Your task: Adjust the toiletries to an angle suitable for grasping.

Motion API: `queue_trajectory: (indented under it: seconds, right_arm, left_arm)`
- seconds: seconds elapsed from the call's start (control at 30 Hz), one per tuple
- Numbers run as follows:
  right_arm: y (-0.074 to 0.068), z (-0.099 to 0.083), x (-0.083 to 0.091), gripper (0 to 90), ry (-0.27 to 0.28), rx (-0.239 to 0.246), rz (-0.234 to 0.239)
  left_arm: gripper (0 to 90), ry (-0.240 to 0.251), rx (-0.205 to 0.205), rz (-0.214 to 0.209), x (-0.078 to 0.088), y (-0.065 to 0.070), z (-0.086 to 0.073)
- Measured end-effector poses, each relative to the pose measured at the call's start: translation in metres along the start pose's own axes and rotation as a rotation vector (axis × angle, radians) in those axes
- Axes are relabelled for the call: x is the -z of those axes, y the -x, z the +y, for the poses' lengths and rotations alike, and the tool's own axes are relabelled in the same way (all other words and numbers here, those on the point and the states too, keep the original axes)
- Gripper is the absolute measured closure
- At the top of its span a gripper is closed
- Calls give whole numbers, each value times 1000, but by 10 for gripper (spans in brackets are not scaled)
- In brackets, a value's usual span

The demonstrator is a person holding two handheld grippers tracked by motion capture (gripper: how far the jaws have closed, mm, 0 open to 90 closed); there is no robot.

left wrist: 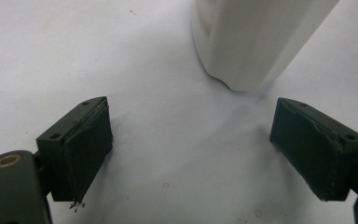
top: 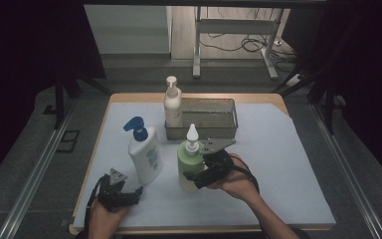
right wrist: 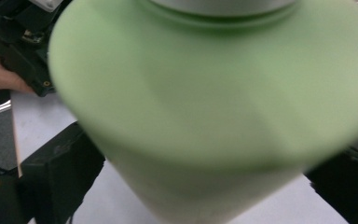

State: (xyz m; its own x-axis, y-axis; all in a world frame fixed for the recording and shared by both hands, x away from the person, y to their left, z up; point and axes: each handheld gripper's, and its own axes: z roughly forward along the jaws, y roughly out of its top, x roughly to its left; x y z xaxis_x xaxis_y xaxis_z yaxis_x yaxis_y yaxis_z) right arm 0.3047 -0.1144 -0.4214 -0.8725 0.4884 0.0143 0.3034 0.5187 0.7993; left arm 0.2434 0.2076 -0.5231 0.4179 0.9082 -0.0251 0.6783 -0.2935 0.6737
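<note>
Right claw (top: pixel 199 178): clamped around the body of the green bottle (top: pixel 188 167), one jaw on each side of it.
Green bottle: upright on the surface (top: pixel 278 164), in front of the metal tray (top: pixel 226 130), to the right of the blue-capped white bottle (top: pixel 145 157).
Left claw (top: pixel 129 195): jaws spread wide with nothing between them, resting low near the front edge, the white bottle's base just ahead.
Cream pump bottle (top: pixel 172 104): upright at the tray's left end.
</note>
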Motion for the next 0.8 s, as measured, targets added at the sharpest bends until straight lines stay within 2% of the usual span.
queue_trajectory:
  seconds: [0.1, 0.17, 0.37, 0.67, 0.8]
  right_arm:
    - [-2, 1, -4, 75, 2, -8, -3]
    - [-3, 1, -6, 108, 10, -9, -22]
    - [-5, 1, -11, 115, 17, -14, -42]
    - [-7, 3, -9, 123, 2, -15, -51]
    - [-10, 5, -8, 124, -12, 6, -54]
  left_arm:
    - [126, 2, 3, 0, 0, 0, 0]
    - [126, 2, 3, 0, 0, 0, 0]
    - [126, 2, 2, 0, 0, 0, 0]
    - [126, 2, 0, -1, 0, 0, 0]
    - [126, 1, 0, -1, 0, 0, 0]
